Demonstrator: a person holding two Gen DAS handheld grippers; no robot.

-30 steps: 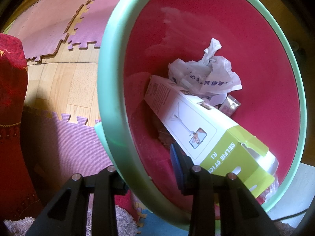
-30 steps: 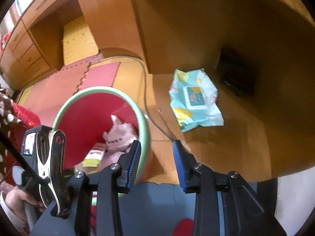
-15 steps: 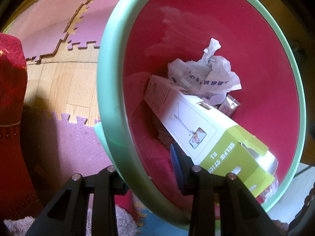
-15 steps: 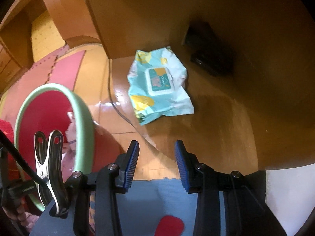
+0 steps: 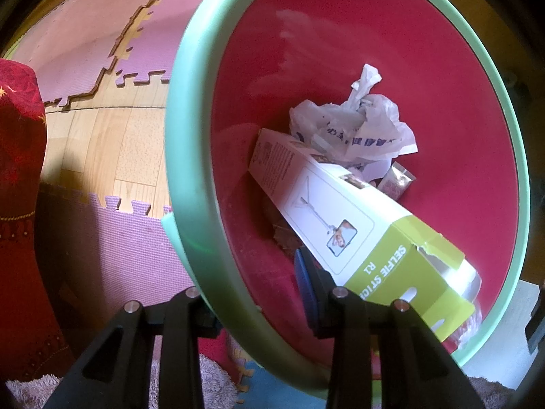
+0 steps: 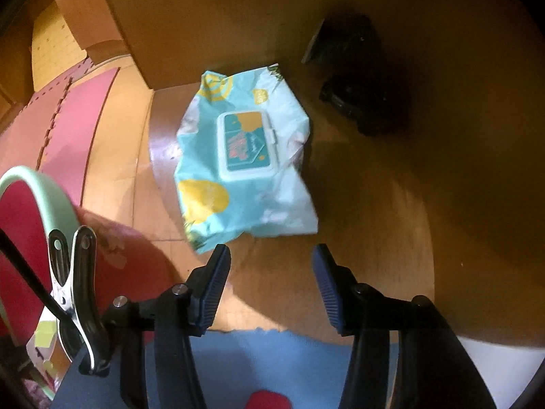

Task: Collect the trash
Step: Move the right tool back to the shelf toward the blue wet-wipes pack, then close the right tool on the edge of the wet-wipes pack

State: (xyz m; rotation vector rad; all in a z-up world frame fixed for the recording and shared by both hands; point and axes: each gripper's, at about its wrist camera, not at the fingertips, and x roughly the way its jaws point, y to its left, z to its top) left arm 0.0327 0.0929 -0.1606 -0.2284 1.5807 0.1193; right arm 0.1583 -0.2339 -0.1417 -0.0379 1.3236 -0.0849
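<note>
Wooden flooring (image 5: 133, 156) with pink and purple foam mats (image 5: 112, 238) filled the room, and a red bin (image 5: 460, 109) with a pale green rim served as the landmark. The left gripper (image 5: 252, 293) was clenched on the near edge of that rim, one finger outside the bin and one blue pad inside, holding the bin tipped towards its camera. Inside the bin lay a white and lime cardboard box (image 5: 344, 225), a crumpled white plastic bag (image 5: 354, 129) beyond it, and a small foil sachet (image 5: 396, 180) just beside the bag. So part of the collecting looked done.

Outside the bin, to its right in the right wrist view, a teal and yellow wipes packet (image 6: 242, 156) lay flat on the floor under a wooden desk. The right gripper (image 6: 269, 276) hung just short of the packet's near edge, its jaws opening, with nothing between them. A dark object (image 6: 357, 78) sat beyond the packet, too shadowed to identify. The packet appeared to be the next piece to pick up and drop into the bin; it was untouched.
</note>
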